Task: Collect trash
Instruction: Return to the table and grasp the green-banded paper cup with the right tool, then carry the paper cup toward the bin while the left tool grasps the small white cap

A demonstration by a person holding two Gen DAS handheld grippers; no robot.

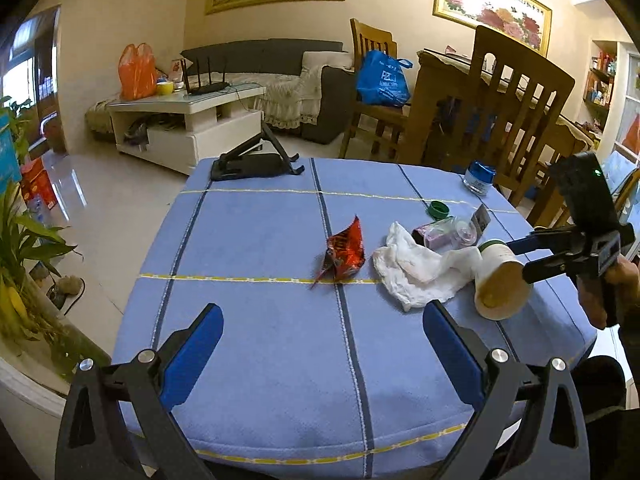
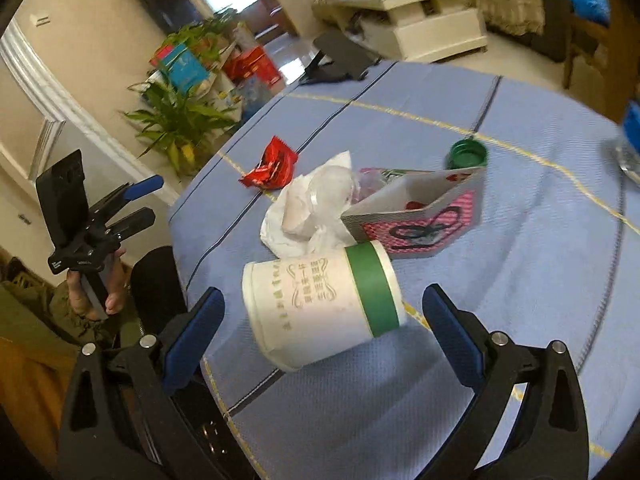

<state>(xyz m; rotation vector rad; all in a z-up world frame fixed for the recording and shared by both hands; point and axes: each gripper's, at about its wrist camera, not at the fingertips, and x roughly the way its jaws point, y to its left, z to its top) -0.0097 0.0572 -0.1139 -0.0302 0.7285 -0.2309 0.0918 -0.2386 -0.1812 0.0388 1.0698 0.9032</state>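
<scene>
Left tongs [image 1: 320, 344]: spread wide, nothing between them, poised low over the near edge of the worktop [image 1: 248, 240]. Judged as waiting while the other side works.

Right tongs [image 2: 320, 320]: also wide apart, empty, with the paper cup [image 2: 320, 300] lying between the two blue pads [image 2: 192, 328]. No contact visible on either side. The cup lies on its side near the worktop's edge, green band toward the centre, mouth toward the person; in the left view the open mouth [image 1: 505, 288] shows a yellowish residue inside. The pads sit either side of the cup wall, which suggests a squeeze across the body is intended. Thin paper: likely to dent under a firm close.

Just behind the cup: a crumpled white tissue [image 1: 416, 268], touching the cup's far end. Lifting the cup may drag it.

Beyond the tissue: a folded card box [image 2: 420, 220] with pink print, and some clear plastic wrapping [image 1: 452, 232] beside it; I cannot tell whether they overlap. A red snack wrapper [image 1: 344, 252] lies apart to the left of the tissue.

Farther: a green bottle cap [image 2: 466, 154], open side up, standing alone. Farthest: a jar with a blue lid [image 1: 480, 176] and a black folding stand [image 1: 256, 160] at the back edge.

No bin or bag on the worktop; destination unknown. All trash not yet collected.
</scene>
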